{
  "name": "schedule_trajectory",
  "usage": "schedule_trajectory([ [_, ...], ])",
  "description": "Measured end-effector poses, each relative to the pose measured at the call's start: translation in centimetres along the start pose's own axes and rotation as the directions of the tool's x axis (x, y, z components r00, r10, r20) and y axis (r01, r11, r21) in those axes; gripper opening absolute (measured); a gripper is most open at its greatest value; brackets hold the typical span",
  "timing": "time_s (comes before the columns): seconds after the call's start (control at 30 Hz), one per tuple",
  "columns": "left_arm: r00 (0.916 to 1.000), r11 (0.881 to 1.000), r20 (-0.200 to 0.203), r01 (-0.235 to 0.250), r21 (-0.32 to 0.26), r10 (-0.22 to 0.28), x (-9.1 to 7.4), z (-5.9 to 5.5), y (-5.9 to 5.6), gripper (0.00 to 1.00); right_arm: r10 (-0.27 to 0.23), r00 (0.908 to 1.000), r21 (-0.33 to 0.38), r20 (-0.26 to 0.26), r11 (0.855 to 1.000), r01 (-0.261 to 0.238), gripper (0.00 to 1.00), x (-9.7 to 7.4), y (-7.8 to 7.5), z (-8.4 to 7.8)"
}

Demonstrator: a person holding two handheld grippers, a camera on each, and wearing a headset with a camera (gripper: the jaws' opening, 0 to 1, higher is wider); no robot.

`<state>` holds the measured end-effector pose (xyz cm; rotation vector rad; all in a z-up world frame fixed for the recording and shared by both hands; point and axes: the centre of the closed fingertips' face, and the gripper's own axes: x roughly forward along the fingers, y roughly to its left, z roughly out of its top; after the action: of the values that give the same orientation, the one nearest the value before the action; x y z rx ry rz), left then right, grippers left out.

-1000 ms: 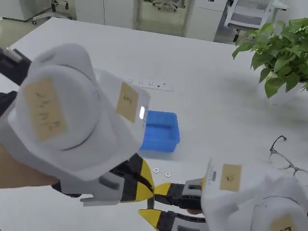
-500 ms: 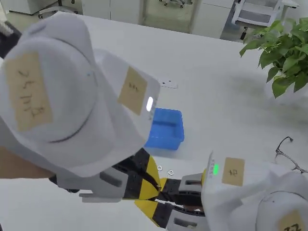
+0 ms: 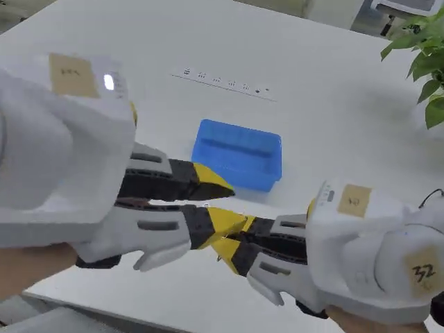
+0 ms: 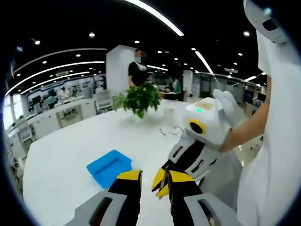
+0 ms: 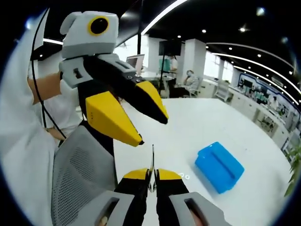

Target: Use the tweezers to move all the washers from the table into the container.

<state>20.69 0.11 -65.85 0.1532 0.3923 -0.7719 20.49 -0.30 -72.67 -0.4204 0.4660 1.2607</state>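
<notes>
Tipped downward since half a second ago, the head view now clears the blue container (image 3: 239, 156) at centre on the counter (image 3: 333, 125). Just below it the left gripper (image 3: 241, 205) spreads its jaws close against the tips of the right gripper (image 3: 223, 246), probably to steady or reseat the tool. In the left gripper view, those yellow tips sit at lower centre within that gap. In the right gripper view, the jaws clench the thin tweezers (image 5: 152, 162) upright, and the washers (image 5: 183, 177) lie at lower right on the counter, near the container.
</notes>
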Motion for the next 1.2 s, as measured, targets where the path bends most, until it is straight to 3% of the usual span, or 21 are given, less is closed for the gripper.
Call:
schedule_trajectory([
  [0.1,0.9928,0.99,-0.019,-0.12,-0.071,0.119,-0.6,-2.4,1.9,0.31,-0.019,0.9998,0.009,0.008,1.0,0.019,0.02,0.4,-1.2,0.0],
  [0.2,0.9921,0.982,-0.055,-0.12,-0.147,0.113,-0.8,-4.4,2.1,0.36,-0.027,0.9993,0.042,0.026,0.999,0.026,0.02,0.9,-2.3,0.2],
  [0.3,0.9833,0.972,-0.045,-0.181,-0.153,0.176,-0.9,-5.3,3.1,0.44,-0.025,0.9992,0.085,0.032,0.996,0.022,0.03,1.6,-3.4,0.0],
  [0.37,0.9642,0.958,-0.076,-0.262,-0.12,0.254,-1.0,-6.7,4.3,0.55,-0.03,0.9991,0.087,0.03,0.996,0.027,0.03,2.2,-4.1,-0.2],
  [0.4,0.9486,0.944,-0.079,-0.314,-0.106,0.306,-1.1,-7.4,5.0,0.6,-0.035,0.999,0.089,0.03,0.996,0.032,0.03,2.6,-4.5,-0.2],
  [0.43,0.9402,0.935,-0.088,-0.337,-0.108,0.329,-1.1,-8.0,5.5,0.63,-0.036,0.9988,0.092,0.032,0.995,0.033,0.03,2.8,-4.7,-0.2],
  [0.47,0.9362,0.928,-0.126,-0.344,-0.142,0.328,-0.9,-9.5,5.7,0.66,-0.036,0.9986,0.101,0.038,0.994,0.032,0.03,3.3,-5.1,-0.2],
  [0.53,0.9307,0.92,-0.162,-0.353,-0.168,0.328,-0.7,-10.9,6.0,0.66,-0.034,0.9984,0.125,0.046,0.992,0.028,0.03,3.9,-5.5,-0.2],
  [0.57,0.9223,0.915,-0.181,-0.37,-0.161,0.342,-0.7,-11.6,6.4,0.68,-0.026,0.9986,0.149,0.046,0.989,0.019,0.03,4.3,-5.8,-0.3],
  [0.63,0.9058,0.902,-0.185,-0.408,-0.139,0.381,-0.7,-12.1,7.1,0.72,-0.026,0.9986,0.157,0.046,0.987,0.019,0.03,4.9,-6.4,-0.5],
  [0.73,0.8925,0.886,-0.161,-0.443,-0.139,0.421,-0.5,-12.1,8.0,0.79,-0.028,0.9981,0.18,0.055,0.984,0.018,0.03,5.7,-7.3,-0.8],
  [0.9,0.8817,0.871,-0.11,-0.471,-0.139,0.459,0.3,-11.7,9.0,0.84,-0.023,0.9975,0.228,0.067,0.974,0.007,0.03,7.2,-8.6,-1.5],
  [1.03,0.8721,0.864,-0.109,-0.488,-0.125,0.477,0.1,-11.7,8.8,0.89,-0.017,0.9977,0.255,0.066,0.967,0.0,0.03,8.2,-9.2,-2.3],
  [1.13,0.8608,0.848,-0.104,-0.509,-0.148,0.498,-0.6,-11.9,8.8,0.91,-0.015,0.9977,0.252,0.066,0.968,-0.002,0.03,8.7,-9.4,-2.6],
  [1.2,0.8524,0.836,-0.08,-0.523,-0.166,0.517,-0.9,-11.7,9.0,0.92,-0.017,0.9975,0.249,0.068,0.969,-0.001,0.03,9.0,-9.7,-2.7],
])
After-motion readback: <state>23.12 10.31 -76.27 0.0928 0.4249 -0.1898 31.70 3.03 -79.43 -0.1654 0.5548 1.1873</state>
